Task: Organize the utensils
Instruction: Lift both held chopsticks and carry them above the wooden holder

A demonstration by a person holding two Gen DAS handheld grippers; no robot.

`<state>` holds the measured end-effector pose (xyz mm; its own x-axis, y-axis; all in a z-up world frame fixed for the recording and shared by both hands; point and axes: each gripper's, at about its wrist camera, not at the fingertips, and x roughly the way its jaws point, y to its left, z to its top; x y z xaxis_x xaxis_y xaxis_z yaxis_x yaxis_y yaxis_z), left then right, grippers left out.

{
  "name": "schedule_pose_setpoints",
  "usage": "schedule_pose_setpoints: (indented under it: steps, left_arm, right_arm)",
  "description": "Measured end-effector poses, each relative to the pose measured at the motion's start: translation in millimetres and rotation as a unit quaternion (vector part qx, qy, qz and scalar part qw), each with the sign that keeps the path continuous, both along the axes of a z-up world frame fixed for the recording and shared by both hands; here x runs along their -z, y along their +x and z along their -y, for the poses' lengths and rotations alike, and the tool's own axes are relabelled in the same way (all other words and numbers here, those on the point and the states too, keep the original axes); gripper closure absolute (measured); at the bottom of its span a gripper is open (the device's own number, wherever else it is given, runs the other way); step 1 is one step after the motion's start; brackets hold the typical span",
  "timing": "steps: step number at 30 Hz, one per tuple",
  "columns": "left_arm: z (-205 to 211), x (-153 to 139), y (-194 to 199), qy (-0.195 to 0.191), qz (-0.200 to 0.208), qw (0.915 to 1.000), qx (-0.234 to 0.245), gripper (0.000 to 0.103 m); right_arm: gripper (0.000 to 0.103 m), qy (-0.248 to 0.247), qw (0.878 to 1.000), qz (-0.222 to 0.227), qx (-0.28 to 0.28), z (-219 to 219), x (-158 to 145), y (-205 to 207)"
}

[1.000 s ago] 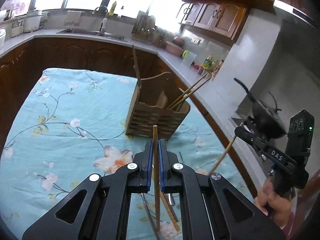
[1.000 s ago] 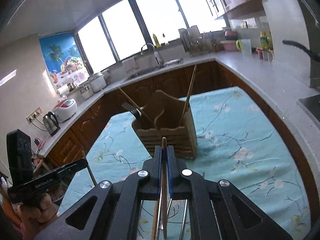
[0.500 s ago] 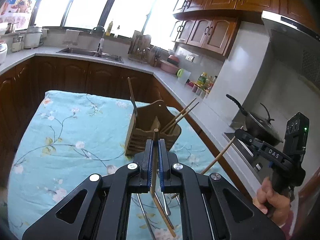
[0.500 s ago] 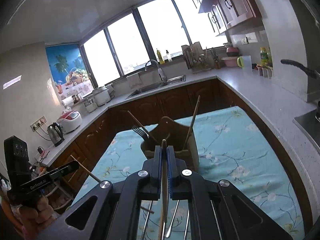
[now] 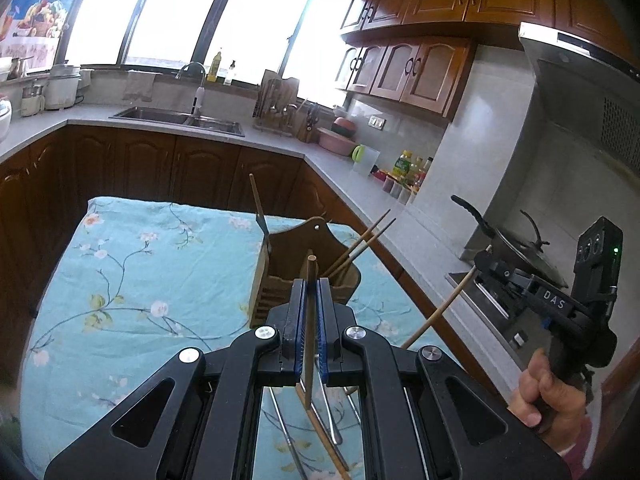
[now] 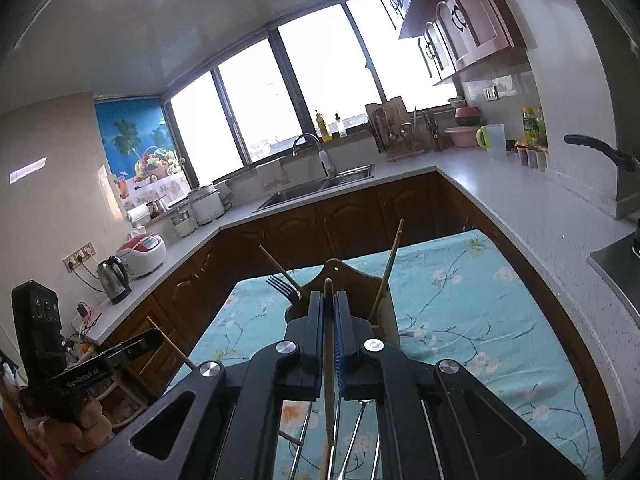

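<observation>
My left gripper (image 5: 311, 286) is shut on a wooden chopstick (image 5: 310, 344) that pokes up between its blue pads. My right gripper (image 6: 328, 300) is shut on another chopstick (image 6: 327, 380); it also shows at the right of the left wrist view, right gripper (image 5: 482, 260), with its stick (image 5: 438, 314) slanting down. Both are raised short of the wooden utensil holder (image 5: 276, 284) (image 6: 358, 280) on the table. In the holder stand two chopsticks (image 5: 362, 240) and a fork (image 6: 285, 286). Several metal utensils (image 5: 288, 434) (image 6: 356, 428) lie on the cloth under the grippers.
A teal floral cloth (image 5: 140, 272) covers the table. Dark cabinets and a grey counter with a sink (image 5: 180, 118) wrap around it. A wok (image 5: 516, 252) sits on the stove at right. A kettle (image 6: 114, 280) and a rice cooker (image 6: 142, 254) stand on the left counter.
Both grippers have risen with their chopsticks and tipped upward. The holder and table now sit lower in both views, and more of the windows and ceiling shows.
</observation>
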<state>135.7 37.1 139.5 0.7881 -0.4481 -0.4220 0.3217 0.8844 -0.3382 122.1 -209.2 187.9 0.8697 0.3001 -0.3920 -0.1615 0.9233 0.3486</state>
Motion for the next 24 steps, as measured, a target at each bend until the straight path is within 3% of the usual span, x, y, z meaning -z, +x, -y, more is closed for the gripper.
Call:
schedule_pose_setpoints:
  steps: [12, 18, 24]
  left_arm:
    - [2, -36, 28, 0.003, 0.041, 0.9992, -0.004, 0.099]
    - [3, -72, 55, 0.005, 0.084, 0.9963, -0.021, 0.099]
    - [9, -87, 93, 0.009, 0.100, 0.9944, -0.033, 0.099]
  right_arm:
    - [0.098, -0.002, 0.999, 0.031, 0.006, 2, -29, 26]
    - [0.098, -0.007, 0.998, 0.058, 0.020, 6, -53, 53]
    - [0.098, -0.015, 0.997, 0.073, 0.036, 8, -68, 89]
